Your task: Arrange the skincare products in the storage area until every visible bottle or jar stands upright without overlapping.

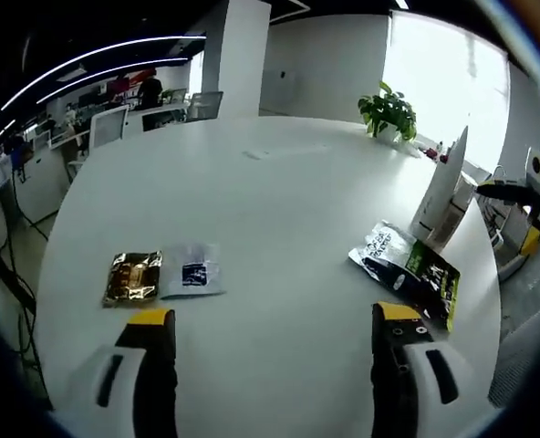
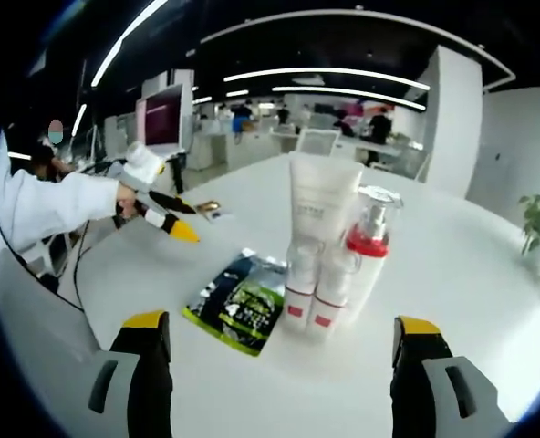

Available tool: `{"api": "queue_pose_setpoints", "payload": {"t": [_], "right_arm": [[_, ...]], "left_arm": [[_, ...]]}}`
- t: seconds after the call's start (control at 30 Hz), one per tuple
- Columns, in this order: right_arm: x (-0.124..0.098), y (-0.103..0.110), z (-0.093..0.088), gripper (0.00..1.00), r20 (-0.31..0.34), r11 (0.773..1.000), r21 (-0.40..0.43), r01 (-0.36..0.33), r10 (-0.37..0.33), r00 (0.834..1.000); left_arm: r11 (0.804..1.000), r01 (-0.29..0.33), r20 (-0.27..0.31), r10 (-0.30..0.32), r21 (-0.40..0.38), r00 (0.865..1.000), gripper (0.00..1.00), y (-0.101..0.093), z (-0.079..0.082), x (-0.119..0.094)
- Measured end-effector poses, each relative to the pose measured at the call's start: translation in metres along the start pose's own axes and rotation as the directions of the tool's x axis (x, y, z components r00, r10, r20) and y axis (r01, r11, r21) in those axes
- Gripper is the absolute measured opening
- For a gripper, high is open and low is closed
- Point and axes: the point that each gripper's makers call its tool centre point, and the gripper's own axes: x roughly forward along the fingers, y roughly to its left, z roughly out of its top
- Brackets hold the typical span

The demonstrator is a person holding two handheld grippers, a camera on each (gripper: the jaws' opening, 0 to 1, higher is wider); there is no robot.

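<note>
Right tongs (image 2: pixel 279 365) wide before upright bottles (image 2: pixel 329 265)

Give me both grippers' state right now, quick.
Left gripper: open, holding nothing, over bare table.
Right gripper: open, holding nothing, facing the upright skincare bottles.

Your left gripper (image 1: pixel 275 342): jaws wide apart, bare table (image 1: pixel 279 228) between and ahead. Gold sachet (image 1: pixel 132 277) and clear sachet (image 1: pixel 192 271) lie just beyond left jaw. Dark sachets (image 1: pixel 407 270) lie beyond right jaw.

Your right gripper (image 2: pixel 279 338): jaws wide apart. Straight ahead, upright cluster blocks path: white tube (image 2: pixel 322 203), pump bottle (image 2: pixel 368 239), two small bottles (image 2: pixel 313 292). Green sachet (image 2: pixel 240 302) lies flat ahead of left jaw. Bare tabletop ahead of right jaw.
</note>
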Motion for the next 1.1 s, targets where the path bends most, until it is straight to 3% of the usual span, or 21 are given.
{"api": "queue_pose_setpoints", "payload": {"t": [0.33,0.9,1.1], "right_arm": [[0.004,-0.001,-0.003,0.99,-0.015,1.000,0.004,-0.007,0.008,1.000],[0.005,0.002,-0.006,0.99,-0.026,1.000,0.014,-0.016,0.016,1.000],[0.005,0.002,-0.006,0.99,-0.028,1.000,0.015,-0.014,0.014,1.000]], "left_arm": [[1.000,-0.013,-0.027,0.013,-0.005,1.000,0.84,0.011,-0.007,0.013],[0.995,-0.084,-0.020,0.085,0.057,0.996,0.79,0.053,0.008,0.033],[0.993,-0.091,-0.020,0.093,0.076,0.995,0.75,0.059,0.012,0.036]]}}
